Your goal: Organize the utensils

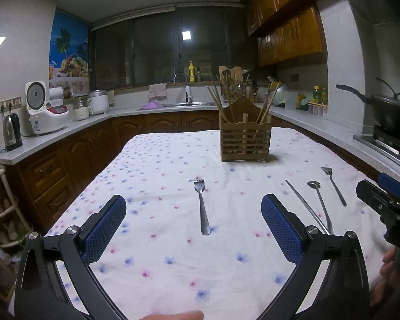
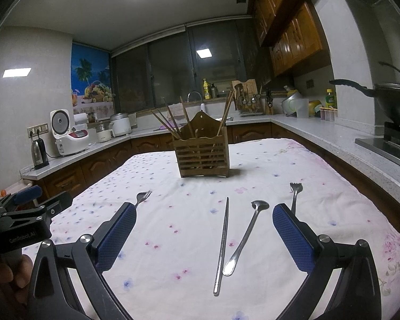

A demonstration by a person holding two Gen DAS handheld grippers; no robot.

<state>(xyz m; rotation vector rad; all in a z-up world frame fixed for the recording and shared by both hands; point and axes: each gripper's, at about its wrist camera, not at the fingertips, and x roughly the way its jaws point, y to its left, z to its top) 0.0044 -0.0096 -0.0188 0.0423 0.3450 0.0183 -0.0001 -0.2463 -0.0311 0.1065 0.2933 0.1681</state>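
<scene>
A wooden utensil holder [image 1: 244,140] [image 2: 202,157] with several wooden chopsticks stands mid-table on the flowered cloth. One steel fork [image 1: 201,205] [image 2: 143,196] lies ahead of my left gripper [image 1: 193,204], which hovers open and empty just short of the handle. Metal chopsticks [image 2: 222,245] [image 1: 304,205] and a spoon [image 2: 244,237] [image 1: 320,205] lie between the pads of my right gripper [image 2: 204,212], open and empty above them. A second fork [image 2: 295,194] [image 1: 333,186] lies farther right, its handle hidden behind the right pad in the right wrist view.
Kitchen counters [image 1: 66,130] wrap around the table with a kettle [image 1: 12,133], rice cookers [image 1: 46,112], a sink and a wok [image 1: 386,109] on the stove at right. A hand [image 1: 386,266] holds the right gripper near the table's right edge.
</scene>
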